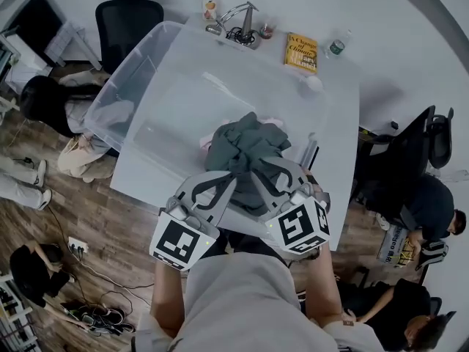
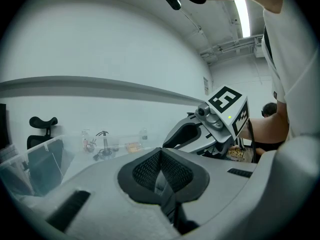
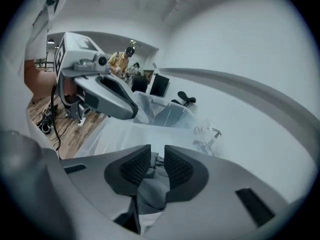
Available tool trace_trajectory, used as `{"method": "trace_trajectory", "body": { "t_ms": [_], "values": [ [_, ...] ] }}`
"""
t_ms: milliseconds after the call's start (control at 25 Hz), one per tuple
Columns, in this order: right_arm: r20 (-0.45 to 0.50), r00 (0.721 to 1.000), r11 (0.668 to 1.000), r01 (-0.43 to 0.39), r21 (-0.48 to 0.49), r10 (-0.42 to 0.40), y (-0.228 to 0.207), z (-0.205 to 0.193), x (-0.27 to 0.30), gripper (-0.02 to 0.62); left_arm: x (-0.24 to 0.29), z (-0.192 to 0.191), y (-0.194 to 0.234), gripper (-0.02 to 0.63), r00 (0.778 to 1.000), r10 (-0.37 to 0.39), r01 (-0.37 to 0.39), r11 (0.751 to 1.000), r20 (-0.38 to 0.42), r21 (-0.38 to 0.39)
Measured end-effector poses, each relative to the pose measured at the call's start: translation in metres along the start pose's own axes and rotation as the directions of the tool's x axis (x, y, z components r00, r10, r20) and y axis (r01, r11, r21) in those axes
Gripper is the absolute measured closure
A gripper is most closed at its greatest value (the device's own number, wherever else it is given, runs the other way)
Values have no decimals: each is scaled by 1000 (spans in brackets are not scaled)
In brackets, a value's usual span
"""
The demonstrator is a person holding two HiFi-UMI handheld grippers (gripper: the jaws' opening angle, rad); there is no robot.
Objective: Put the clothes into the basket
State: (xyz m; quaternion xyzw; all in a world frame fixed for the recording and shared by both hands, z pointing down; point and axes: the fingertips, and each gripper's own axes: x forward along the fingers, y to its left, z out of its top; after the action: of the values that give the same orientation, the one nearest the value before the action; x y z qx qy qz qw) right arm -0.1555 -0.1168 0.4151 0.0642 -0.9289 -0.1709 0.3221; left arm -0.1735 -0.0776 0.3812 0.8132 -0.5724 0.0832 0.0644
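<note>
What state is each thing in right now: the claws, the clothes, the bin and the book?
grey garment: bunched up, gripped by both claws.
left claw: shut on the grey garment.
right claw: shut on the grey garment.
clear bin: upright, top open.
yellow book: closed, lying flat.

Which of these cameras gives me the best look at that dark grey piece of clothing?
The head view: it shows the whole bunched grey garment over the white table. The left and right gripper views each show only a small grey fold pinched between their own jaws.
</note>
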Motion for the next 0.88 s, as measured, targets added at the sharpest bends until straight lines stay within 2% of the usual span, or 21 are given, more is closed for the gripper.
{"method": "trace_trajectory", "body": {
  "t_ms": [120,200,320,560,640,880],
  "values": [
    [122,992,997,24,73,-33,-8,13,-16,555,-1,11,-1,600,999,4,-3,1000,37,-23],
    [200,979,989,5,150,-35,-10,19,-26,572,-2,18,-2,600,998,2,1,999,69,-42],
    [281,959,960,-42,279,-40,-13,23,-42,588,-4,27,-5,601,995,-10,16,998,102,-60],
    [422,904,910,-122,397,-62,-14,22,-67,590,-5,35,-12,600,990,-39,47,997,135,-61],
    [441,894,898,-126,422,-82,-13,18,-73,591,-5,36,-17,601,989,-51,60,997,141,-58],
    [448,888,885,-119,450,-108,-9,11,-81,591,-3,34,-26,600,987,-82,90,994,135,-54]
  ]
}}
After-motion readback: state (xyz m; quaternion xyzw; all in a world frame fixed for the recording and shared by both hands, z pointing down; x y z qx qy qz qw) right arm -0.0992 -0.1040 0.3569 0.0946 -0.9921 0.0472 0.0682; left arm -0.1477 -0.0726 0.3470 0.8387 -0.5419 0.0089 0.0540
